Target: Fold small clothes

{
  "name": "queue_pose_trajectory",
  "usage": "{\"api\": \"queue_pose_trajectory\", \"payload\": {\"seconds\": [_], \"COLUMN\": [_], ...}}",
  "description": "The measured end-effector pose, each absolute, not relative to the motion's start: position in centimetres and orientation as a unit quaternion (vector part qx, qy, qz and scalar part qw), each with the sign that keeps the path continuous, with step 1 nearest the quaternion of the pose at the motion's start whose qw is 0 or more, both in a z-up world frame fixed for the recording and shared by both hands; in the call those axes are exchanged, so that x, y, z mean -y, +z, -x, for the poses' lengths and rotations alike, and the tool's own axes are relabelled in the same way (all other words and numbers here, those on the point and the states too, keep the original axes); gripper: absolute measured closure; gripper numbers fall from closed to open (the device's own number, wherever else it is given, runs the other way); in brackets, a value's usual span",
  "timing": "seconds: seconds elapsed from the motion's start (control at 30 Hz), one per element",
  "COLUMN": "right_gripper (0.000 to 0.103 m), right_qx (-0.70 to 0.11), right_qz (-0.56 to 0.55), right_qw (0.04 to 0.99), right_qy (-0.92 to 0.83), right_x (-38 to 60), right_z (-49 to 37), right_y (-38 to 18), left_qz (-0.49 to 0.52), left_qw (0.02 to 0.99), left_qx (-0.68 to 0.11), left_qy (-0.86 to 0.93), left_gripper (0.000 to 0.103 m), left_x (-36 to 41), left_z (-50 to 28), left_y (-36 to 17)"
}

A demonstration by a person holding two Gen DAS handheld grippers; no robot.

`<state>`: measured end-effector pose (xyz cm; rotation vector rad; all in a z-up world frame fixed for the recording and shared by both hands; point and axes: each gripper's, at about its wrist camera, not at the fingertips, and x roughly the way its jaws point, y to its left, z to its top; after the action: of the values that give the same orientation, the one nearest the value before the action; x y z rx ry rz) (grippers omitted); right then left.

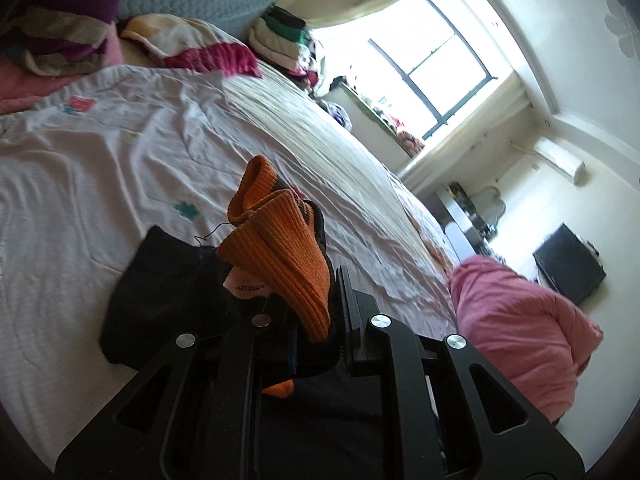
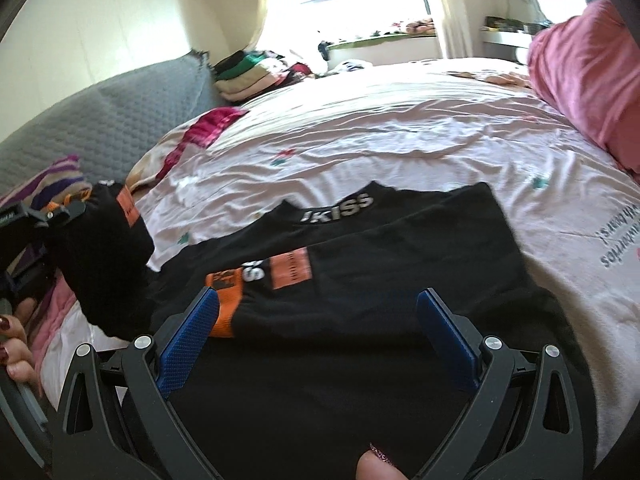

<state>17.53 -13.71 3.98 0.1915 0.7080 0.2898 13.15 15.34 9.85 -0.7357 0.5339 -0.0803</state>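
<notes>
A black garment [image 2: 400, 240] with orange patches and white "KISS" lettering lies spread on the pale bedsheet [image 2: 360, 140]. My right gripper [image 2: 318, 294] hangs just over its near part, open, blue pads [image 2: 188, 340] wide apart and not pressing the cloth. My left gripper [image 1: 316, 300] is shut on the garment's orange ribbed cuff [image 1: 272, 256], which bunches up over the fingers, with black cloth [image 1: 160, 280] hanging beside it. In the right wrist view the left gripper [image 2: 52, 216] is at the far left, lifting a black sleeve [image 2: 108, 264] off the bed.
A pink quilt [image 2: 580, 80] is heaped at the right side of the bed. A grey quilted headboard [image 2: 100, 120], a striped blanket [image 1: 60, 20] and a stack of folded clothes [image 2: 248, 72] lie along the far left. A person's fingers [image 2: 16, 344] grip a handle.
</notes>
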Motion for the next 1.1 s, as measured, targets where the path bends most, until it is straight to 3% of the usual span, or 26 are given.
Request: {"api": "queue_pose_trajectory", "payload": {"seconds": [0.87,1.03,1.1], "right_gripper": [0.005,0.005,0.005], "right_qx": [-0.336,-0.340,-0.340], "right_qz": [-0.168,-0.176,-0.180], "right_qw": [0.926,0.923,0.923], "right_qy": [0.040,0.032,0.028], "right_x": [24.7,25.5,25.8], "right_z": [-16.7,-17.0,-17.0], "right_y": [2.8,2.4,2.3], "left_qz": [0.260,0.248,0.242], "left_qw": [0.881,0.870,0.867], "left_qx": [-0.373,-0.395,-0.400], "left_qy": [-0.133,-0.162,-0.173], "left_gripper": [0.094,0.092,0.084], "left_x": [-4.6,-3.1,-2.6], "left_z": [-17.0,-17.3,-17.3], "left_y": [4.8,4.2,4.2]}}
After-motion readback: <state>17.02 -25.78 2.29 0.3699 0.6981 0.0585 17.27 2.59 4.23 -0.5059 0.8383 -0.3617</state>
